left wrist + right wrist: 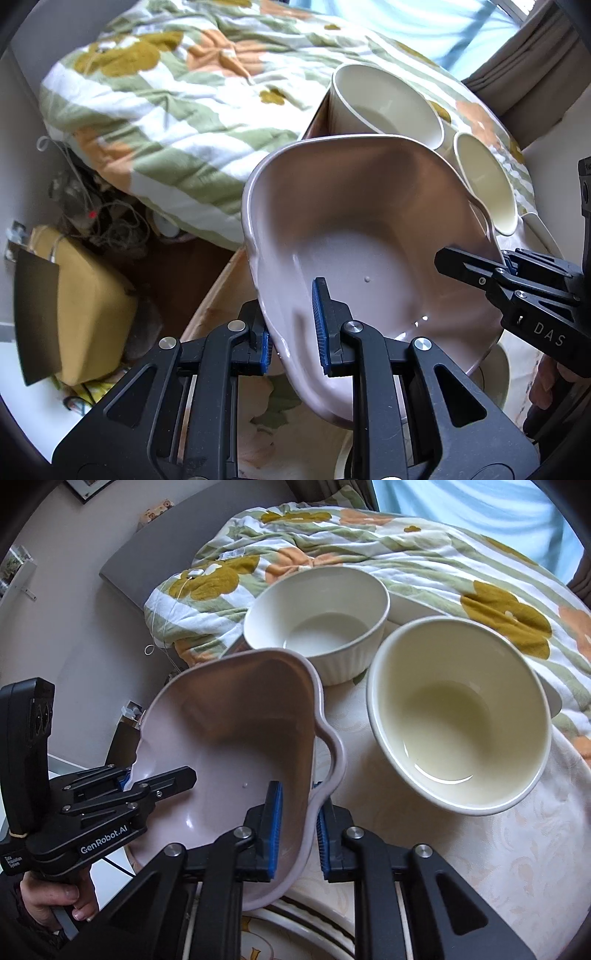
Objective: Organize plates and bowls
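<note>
From the left wrist, the left gripper (291, 332) pinches the near rim of the pink dish (369, 229), with two cream bowls (388, 103) loose beyond it. From the right wrist, the right gripper (297, 830) pinches the opposite rim; nothing looks stacked yet, so sorting seems barely begun.

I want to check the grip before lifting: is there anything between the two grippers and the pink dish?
Nothing visible. The left gripper and right gripper each clamp the rim of the pink dish directly, on opposite sides.
</note>
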